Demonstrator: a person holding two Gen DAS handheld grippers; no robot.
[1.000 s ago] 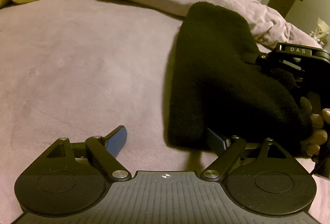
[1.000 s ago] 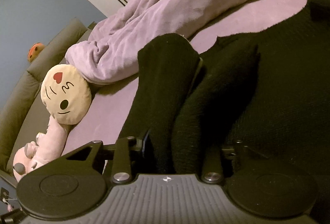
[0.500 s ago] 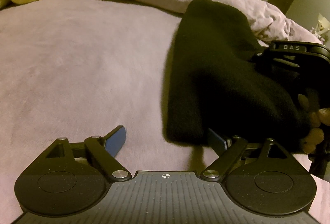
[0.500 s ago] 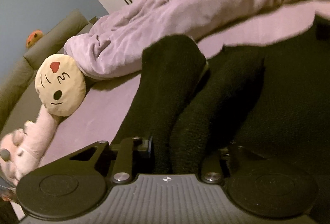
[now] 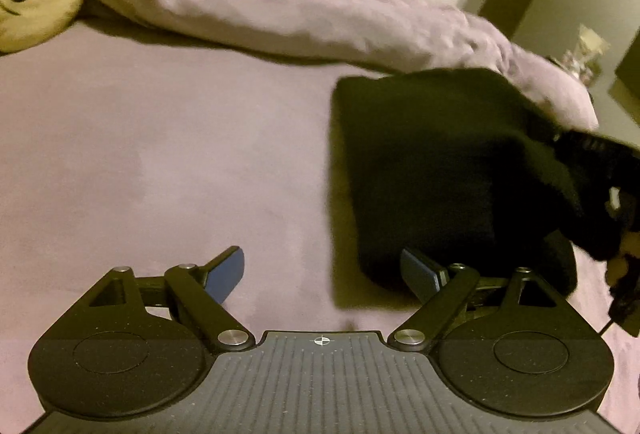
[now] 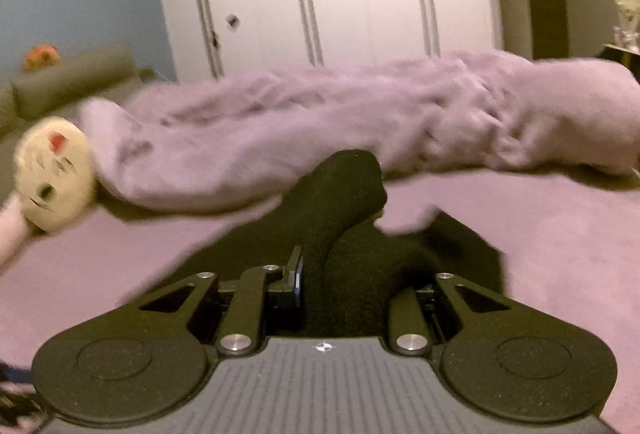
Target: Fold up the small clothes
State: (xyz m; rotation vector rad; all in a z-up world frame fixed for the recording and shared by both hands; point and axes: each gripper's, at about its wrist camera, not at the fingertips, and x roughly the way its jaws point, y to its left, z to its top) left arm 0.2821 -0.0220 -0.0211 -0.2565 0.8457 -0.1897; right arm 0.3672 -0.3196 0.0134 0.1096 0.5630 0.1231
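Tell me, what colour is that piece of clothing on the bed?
Black garment, seen best from the left wrist view.

Left gripper (image 5: 322, 276): jaws spread wide, nothing between the blue pads, angled downward. Right gripper (image 6: 340, 286): jaws closing, pinched on black garment (image 6: 344, 202), lifted at near right, angled downward.

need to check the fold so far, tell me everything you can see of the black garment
The black garment is a small, thick, fuzzy knit piece, plain black with no visible print. It lies partly folded on the purple bed cover, its far edge close to the crumpled purple blanket. The right gripper has a bunched part of it between its closing jaws, and that part rises as a rounded hump. The left gripper is open; its right finger sits at the cloth's near edge.
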